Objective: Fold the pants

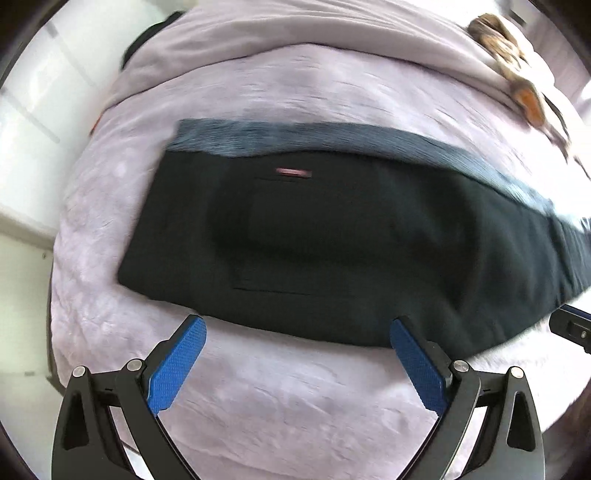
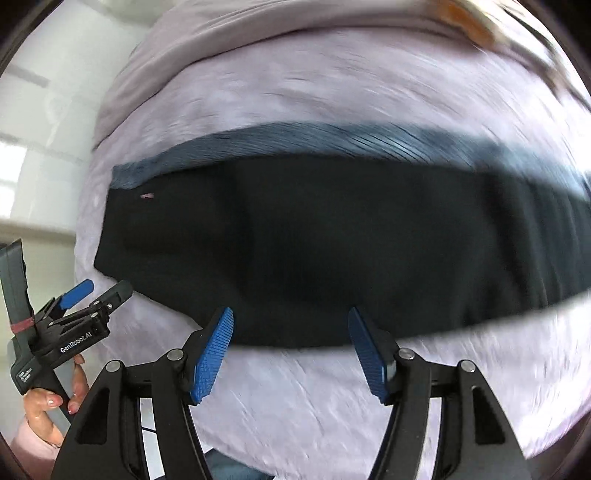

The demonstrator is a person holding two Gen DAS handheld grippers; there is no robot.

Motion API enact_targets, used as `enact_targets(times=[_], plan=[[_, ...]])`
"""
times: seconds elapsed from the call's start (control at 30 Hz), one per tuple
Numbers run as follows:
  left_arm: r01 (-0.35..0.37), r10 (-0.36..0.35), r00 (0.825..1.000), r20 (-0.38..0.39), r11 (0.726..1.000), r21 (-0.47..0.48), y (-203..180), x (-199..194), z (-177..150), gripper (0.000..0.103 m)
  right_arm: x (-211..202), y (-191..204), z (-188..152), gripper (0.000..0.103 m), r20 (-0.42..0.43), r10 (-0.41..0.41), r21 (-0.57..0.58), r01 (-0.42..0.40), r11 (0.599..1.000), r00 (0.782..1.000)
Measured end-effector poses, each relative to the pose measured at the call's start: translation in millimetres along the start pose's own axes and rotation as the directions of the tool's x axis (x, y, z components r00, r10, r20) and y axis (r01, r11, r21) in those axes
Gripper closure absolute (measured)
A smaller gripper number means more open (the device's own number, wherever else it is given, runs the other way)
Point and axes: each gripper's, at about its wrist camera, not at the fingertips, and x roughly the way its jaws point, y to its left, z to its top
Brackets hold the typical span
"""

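Dark pants (image 1: 314,243) lie folded lengthwise across the middle of the frame on a lilac blanket (image 1: 295,398). The left gripper (image 1: 297,369) and right gripper (image 2: 290,354) hover at lower center, fingers spread apart and empty, tips just below the pants' near edge.

Pants (image 1: 314,240) flat across bed cover (image 1: 295,398), waistband left; pillow (image 1: 280,33) far; patterned item (image 1: 517,70) far right.

Both wrist cameras look steeply down from close above the fuzzy lilac bed cover (image 1: 295,398), each past its own blue-padded tool at six o'clock, sharing the folded black fabric pants (image 1: 314,240) across the middle, with the left tool (image 2: 83,295) at the right view's eight o'clock.
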Motion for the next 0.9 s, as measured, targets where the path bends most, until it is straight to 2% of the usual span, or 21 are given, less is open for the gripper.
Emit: enact_targets(times=[0.2, 0.37, 0.7, 0.9], plan=[[0.008, -0.008, 1.0, 0.001, 0.991, 0.135, -67, -14, 0, 0.002, -29, -63, -45, 0.034, 0.056, 0.01, 0.161, -0.019, 0.987, 0.998], [0.013, -0.013, 1.0, -0.003, 0.976, 0.219, -127, -19, 5, 0.002, -53, -112, -59, 0.034, 0.111, 0.016, 0.245, -0.044, 0.969, 0.994], [0.01, 0.0, 0.999, -0.032, 0.946, 0.323, -253, -17, 16, 0.002, -83, -226, -63, 0.032, 0.185, 0.022, 0.36, -0.088, 0.929, 0.983], [0.006, 0.006, 0.999, -0.036, 0.943, 0.334, -309, -10, 25, 0.002, -97, -303, -58, 0.032, 0.224, 0.027, 0.44, -0.126, 0.889, 0.974]])
